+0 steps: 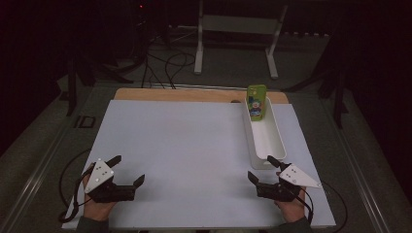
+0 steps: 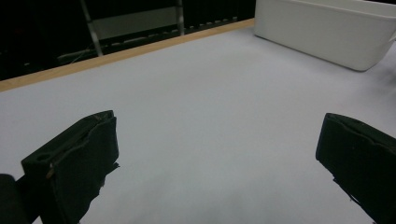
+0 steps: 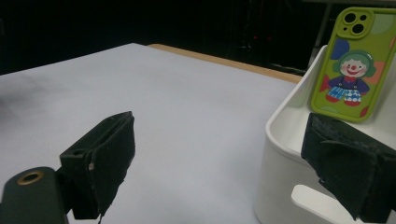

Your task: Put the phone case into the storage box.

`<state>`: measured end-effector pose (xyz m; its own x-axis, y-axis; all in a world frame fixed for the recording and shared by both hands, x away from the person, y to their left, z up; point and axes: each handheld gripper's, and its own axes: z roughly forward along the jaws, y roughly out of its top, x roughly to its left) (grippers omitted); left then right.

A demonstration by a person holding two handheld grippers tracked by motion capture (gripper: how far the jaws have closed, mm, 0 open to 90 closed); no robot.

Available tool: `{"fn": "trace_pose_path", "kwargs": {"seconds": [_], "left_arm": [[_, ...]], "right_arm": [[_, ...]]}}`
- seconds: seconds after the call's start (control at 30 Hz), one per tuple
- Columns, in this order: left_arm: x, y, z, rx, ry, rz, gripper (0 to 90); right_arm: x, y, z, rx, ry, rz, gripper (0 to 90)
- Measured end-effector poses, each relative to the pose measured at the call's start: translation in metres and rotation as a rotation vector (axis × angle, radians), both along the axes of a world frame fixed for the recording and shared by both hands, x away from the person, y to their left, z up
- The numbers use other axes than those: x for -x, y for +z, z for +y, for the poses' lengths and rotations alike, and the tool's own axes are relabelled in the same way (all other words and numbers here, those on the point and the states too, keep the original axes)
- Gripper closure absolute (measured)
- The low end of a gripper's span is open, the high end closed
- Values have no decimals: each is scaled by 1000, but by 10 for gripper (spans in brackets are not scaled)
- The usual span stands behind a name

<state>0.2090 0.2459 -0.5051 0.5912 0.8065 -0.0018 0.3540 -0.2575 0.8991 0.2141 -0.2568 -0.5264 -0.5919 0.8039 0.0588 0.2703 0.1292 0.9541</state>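
Dark surroundings with a metal stand [image 1: 236,36] and loose cables on the floor are seen behind a wide white tabletop [image 1: 184,145], whose wooden far edge [image 1: 180,93] is left bare. Most of the tabletop is unoccupied, so broad open room lies between and ahead of both hands. A long white tray [image 1: 274,141] is set along the right side, its near end just beside the right claw [image 1: 262,167] and its far end close to the wooden edge. A green phone case [image 1: 256,101] printed with a clown is stood upright inside the tray's far end, leaned against its wall, well apart from both claws. The right claw is held spread wide near the tabletop's front right, nothing being gripped; in the right gripper view one jaw is seen in front of the tray's near rim, though contact cannot be told. The left claw [image 1: 130,170] is likewise held wide apart and empty at the front left, with bare white surface between its jaws.
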Motion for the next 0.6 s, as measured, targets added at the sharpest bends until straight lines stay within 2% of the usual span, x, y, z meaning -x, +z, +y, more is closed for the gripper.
{"fn": "trace_pose_path", "kwargs": {"seconds": [0.23,0.6], "left_arm": [[0,-3,-4,-8,-20,2,0],[-1,-5,-6,-14,-14,13,0]], "right_arm": [[0,-1,-1,5,8,6,87],[2,-1,4,32,34,10,81]]}}
